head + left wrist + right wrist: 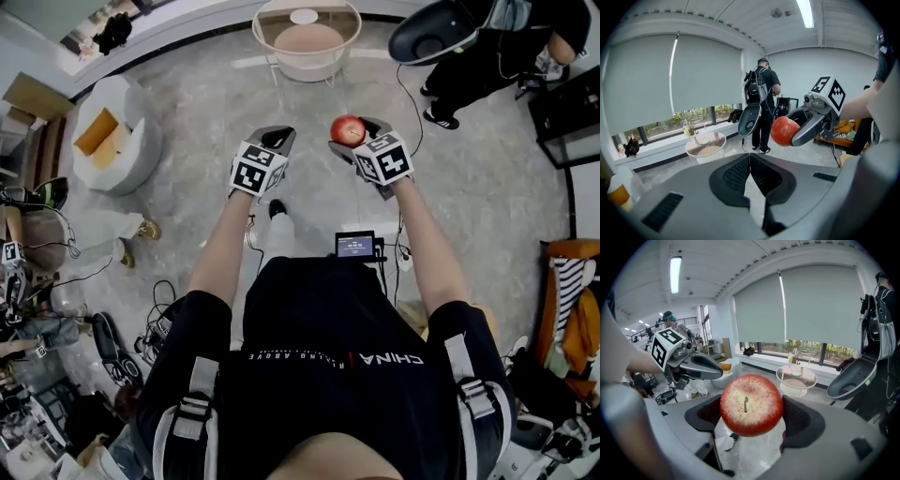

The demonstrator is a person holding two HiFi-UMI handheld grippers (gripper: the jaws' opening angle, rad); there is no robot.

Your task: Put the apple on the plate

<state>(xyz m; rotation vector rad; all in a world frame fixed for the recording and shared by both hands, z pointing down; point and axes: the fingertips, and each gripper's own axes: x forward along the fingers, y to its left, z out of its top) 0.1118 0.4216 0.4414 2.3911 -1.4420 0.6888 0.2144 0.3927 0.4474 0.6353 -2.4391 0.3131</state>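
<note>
A red apple [348,129] is held in the air between the pads of my right gripper [356,133], which is shut on it; it fills the middle of the right gripper view [751,404], stem toward the camera. My left gripper [275,139] hangs beside it to the left, shut with nothing in it, jaws touching [750,157]. From the left gripper view the apple [785,131] shows at the right. A small white plate [304,16] lies on a round glass table [349,42] far ahead across the floor, also seen in both gripper views [702,139] [795,373].
A person in black with a backpack [497,56] stands at the far right beside a dark shell chair [433,33]. A white armchair with an orange cushion [117,136] is at the left. Cables and gear [122,347] lie on the floor lower left.
</note>
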